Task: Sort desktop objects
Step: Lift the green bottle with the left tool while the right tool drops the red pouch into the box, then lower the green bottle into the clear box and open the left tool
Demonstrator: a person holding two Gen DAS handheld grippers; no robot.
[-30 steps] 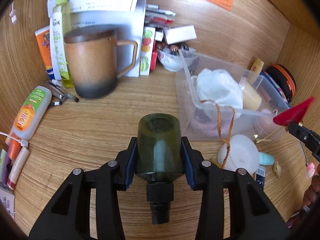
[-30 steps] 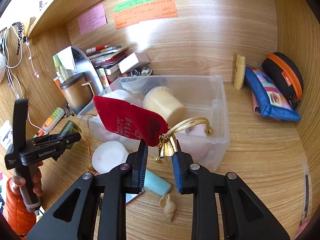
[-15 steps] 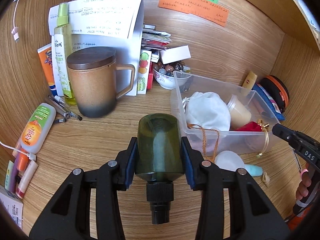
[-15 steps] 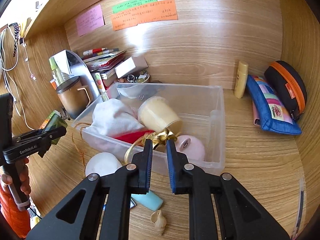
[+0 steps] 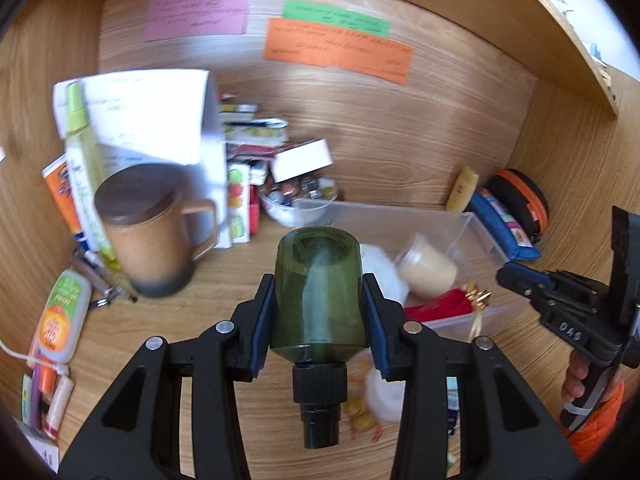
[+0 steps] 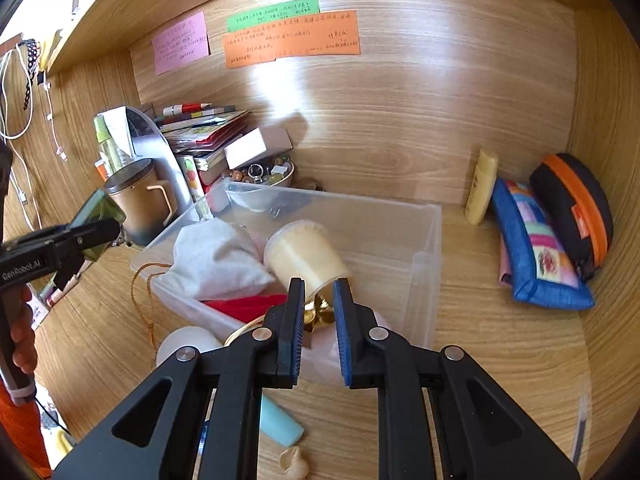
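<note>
L gripper (image 5: 318,312) clamped the green bottle (image 5: 318,288) cap-down, held clear of the desk, prob. bound for the clear bin (image 6: 424,248); R gripper (image 6: 316,320) seemingly pinched shut on the gold bell (image 6: 318,314) over the bin w/ its red pouch (image 6: 244,306) inside.

You have a translucent green plastic bottle (image 5: 319,292), glossy; a clear smooth plastic bin (image 6: 428,240); a matt white cloth pouch (image 6: 216,260); a shiny gold metal charm (image 6: 318,314); wood-grain desk (image 6: 500,340), slight sheen; matt paper notes (image 6: 292,40).

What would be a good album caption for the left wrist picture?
Left tool gripping a dark green bottle above a cluttered wooden desk, clear bin beyond.
</note>
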